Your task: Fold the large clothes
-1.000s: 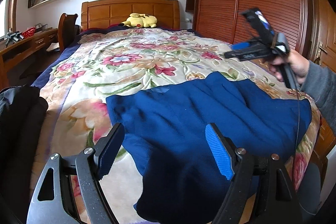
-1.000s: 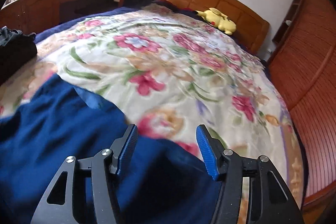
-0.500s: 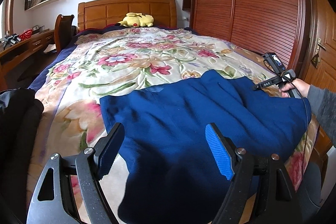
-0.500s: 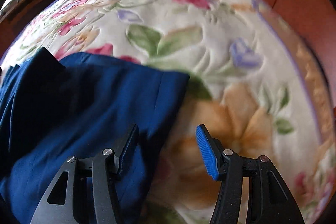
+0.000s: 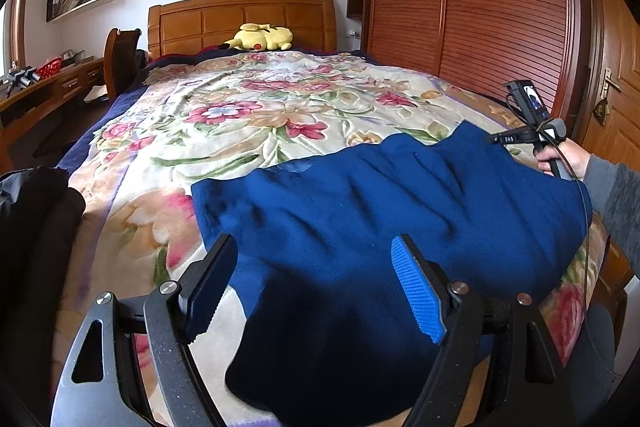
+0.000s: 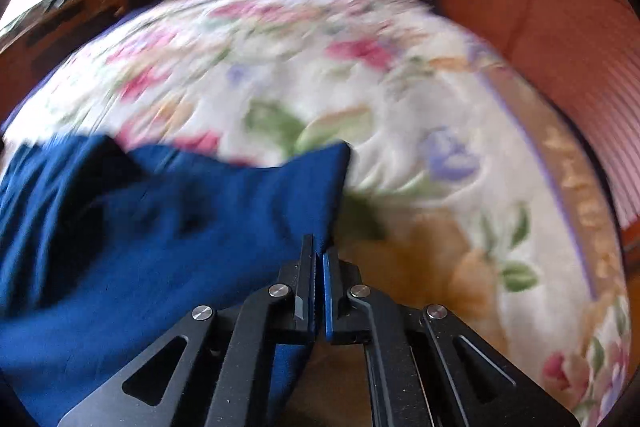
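A large dark blue garment [image 5: 360,219] lies spread across the near end of the flowered bedspread [image 5: 248,115]. My left gripper [image 5: 312,279] hovers open over its near part, nothing between its fingers. In the left wrist view a hand holds my right gripper [image 5: 496,139] at the garment's far right corner, which is drawn up into a peak. The right wrist view shows that gripper [image 6: 319,255] shut on the blue garment [image 6: 160,227] at its right edge, cloth pinched between the pads.
A yellow plush toy [image 5: 260,39] lies by the wooden headboard. A wooden wardrobe [image 5: 460,7] and door stand along the right. Dark clothing [image 5: 32,227] is heaped at the bed's left edge. A desk and chair [image 5: 116,59] stand at the far left.
My right gripper came down to the garment's right edge and closed on it, lifting that corner slightly. The left gripper stayed open in place.
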The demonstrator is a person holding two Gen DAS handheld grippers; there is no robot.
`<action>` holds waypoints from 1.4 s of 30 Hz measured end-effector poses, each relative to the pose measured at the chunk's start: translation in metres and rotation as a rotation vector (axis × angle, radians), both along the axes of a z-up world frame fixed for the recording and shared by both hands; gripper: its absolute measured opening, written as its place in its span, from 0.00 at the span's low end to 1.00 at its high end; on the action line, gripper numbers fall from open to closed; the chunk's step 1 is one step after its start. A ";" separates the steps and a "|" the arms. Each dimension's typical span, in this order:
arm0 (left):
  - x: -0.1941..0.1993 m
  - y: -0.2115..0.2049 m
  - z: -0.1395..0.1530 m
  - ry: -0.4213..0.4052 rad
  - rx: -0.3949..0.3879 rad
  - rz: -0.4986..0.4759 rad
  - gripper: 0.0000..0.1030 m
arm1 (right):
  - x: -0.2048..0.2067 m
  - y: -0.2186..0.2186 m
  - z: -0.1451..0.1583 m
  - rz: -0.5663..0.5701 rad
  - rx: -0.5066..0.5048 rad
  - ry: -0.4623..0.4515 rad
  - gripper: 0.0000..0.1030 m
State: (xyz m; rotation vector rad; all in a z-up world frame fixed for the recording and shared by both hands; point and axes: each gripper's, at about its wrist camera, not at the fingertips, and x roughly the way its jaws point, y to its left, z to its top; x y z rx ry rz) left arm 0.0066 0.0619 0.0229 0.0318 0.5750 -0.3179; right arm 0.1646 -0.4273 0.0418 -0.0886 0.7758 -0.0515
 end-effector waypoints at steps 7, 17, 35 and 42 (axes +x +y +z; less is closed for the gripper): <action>-0.008 0.000 0.005 -0.015 -0.023 -0.020 0.78 | -0.003 -0.003 0.000 -0.036 -0.008 0.044 0.15; -0.024 -0.039 0.013 -0.043 -0.012 -0.109 0.78 | -0.134 0.024 0.047 0.021 0.020 -0.131 0.61; -0.034 -0.073 -0.020 0.066 0.031 -0.137 0.78 | -0.238 0.047 0.004 -0.072 0.021 -0.066 0.76; -0.036 -0.075 -0.035 0.100 0.064 -0.149 0.78 | -0.231 0.034 -0.019 -0.116 0.166 -0.013 0.80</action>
